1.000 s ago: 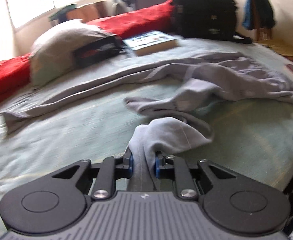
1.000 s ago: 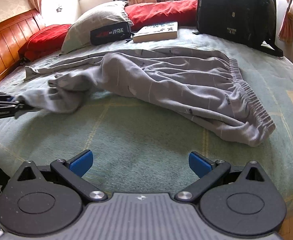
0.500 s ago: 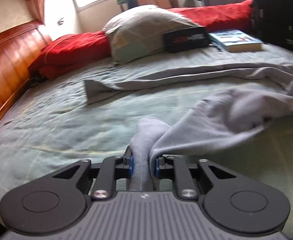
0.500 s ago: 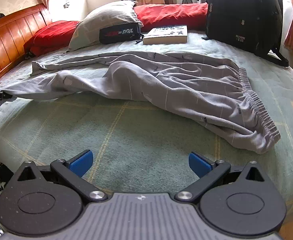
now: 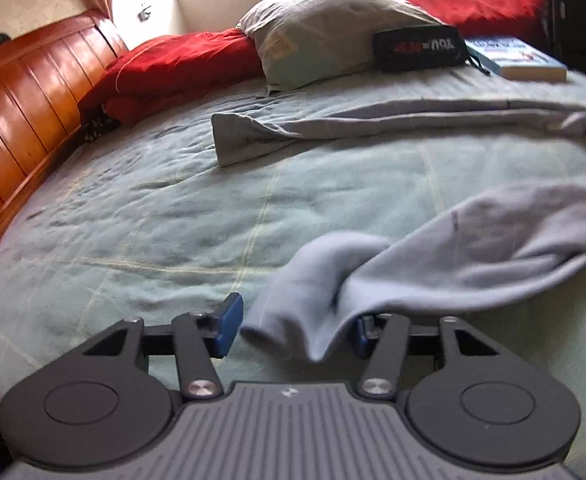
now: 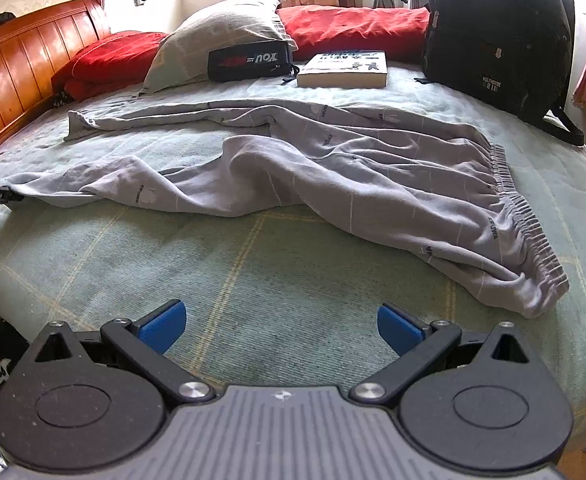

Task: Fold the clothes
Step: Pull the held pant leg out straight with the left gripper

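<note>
One pair of grey sweatpants (image 6: 333, 168) lies spread across the green bed (image 6: 253, 280), waistband toward the right edge, the two legs running off leftward, the far leg flat near the pillows, the near leg rumpled and ending at the left claw (image 5: 293, 330). That claw's blue pads stand apart with the cuff (image 5: 325, 280) of the near leg draped loosely between them; the cloth seems to rest against the right pad only, though blur there makes contact hard to judge. So its hold reads as released, the cuff set down at the bed's near left side, likely so the leg lies straight and long enough to be folded over. The right claw (image 6: 281, 326) hangs low over bare blanket in front of the garment, pads wide apart and holding nothing, well short of the waistband (image 6: 521, 216); it looks placed to wait or to reach for that end.

Along the headboard (image 6: 25, 60) side sit things kept clear of the folding area: one grey pillow (image 6: 221, 32), two red cushions or folded blankets, one black pouch (image 6: 249, 62), one book (image 6: 343, 68), one black backpack (image 6: 497, 36)
</note>
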